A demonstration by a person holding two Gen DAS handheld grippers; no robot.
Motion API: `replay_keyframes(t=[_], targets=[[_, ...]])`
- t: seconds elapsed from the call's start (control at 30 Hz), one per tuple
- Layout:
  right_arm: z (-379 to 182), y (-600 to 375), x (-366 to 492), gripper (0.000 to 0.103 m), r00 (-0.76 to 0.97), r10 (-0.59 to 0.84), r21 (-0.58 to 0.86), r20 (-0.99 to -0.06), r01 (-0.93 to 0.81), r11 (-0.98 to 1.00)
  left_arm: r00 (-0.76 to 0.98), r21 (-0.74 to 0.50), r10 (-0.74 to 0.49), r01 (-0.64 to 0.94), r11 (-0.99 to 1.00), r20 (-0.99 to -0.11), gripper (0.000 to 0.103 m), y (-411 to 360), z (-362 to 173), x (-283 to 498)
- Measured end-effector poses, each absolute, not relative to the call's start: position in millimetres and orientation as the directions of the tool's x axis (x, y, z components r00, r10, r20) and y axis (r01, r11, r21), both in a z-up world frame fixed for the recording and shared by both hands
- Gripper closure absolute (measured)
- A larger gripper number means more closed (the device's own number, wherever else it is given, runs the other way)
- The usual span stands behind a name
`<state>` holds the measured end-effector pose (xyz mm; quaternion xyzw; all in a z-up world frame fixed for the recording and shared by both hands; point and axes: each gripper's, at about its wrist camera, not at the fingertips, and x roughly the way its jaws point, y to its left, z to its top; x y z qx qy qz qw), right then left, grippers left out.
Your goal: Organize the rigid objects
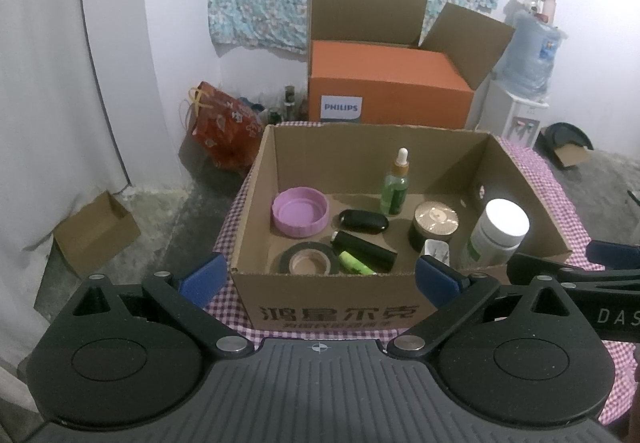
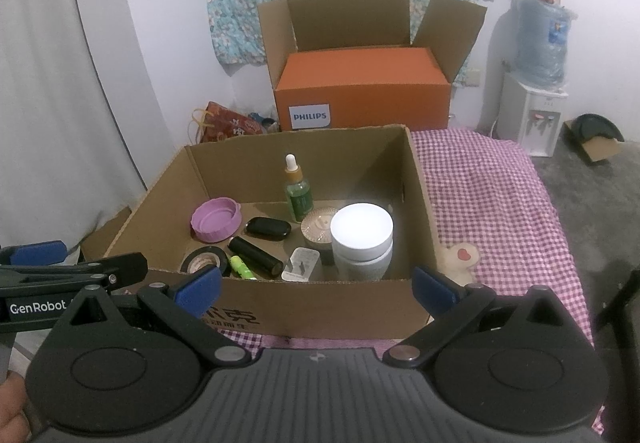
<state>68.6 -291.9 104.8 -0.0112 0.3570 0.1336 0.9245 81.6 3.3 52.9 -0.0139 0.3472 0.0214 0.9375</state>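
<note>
I have both claws spread wide and holding nothing: the left gripper (image 1: 320,277) and the right gripper (image 2: 318,285), each with two blue pads, sit just short of the near wall of one open corrugated cardboard box (image 1: 320,303).

Ahead of the left claw, inside the box, I count eight items:
- one ribbed pink plastic lid (image 1: 301,211), open side up
- one glossy black oval case (image 1: 364,221)
- one roll of black tape (image 1: 310,261), lying flat
- one black cylinder (image 1: 366,251), on its side
- one lime-green marker (image 1: 354,263)
- one upright green dropper bottle (image 1: 395,185)
- one round dark tin with a pale lid (image 1: 434,225)
- one white-capped jar (image 1: 500,233), upright at the right wall

A small white plug-like piece (image 2: 300,263) lies beside the jar. The box rests on a purple checked cloth (image 2: 500,203).
</note>
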Motion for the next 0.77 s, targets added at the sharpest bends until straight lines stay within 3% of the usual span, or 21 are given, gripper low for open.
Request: replay_keyframes(t=[0.77], targets=[[108.0, -291.4, 68.7, 0.0, 0.711, 0.238, 0.07, -0.662, -0.258, 0.964, 0.761, -0.01, 0.031, -0.049, 0.999, -0.648, 0.002, 2.9, 54.8, 80.9]])
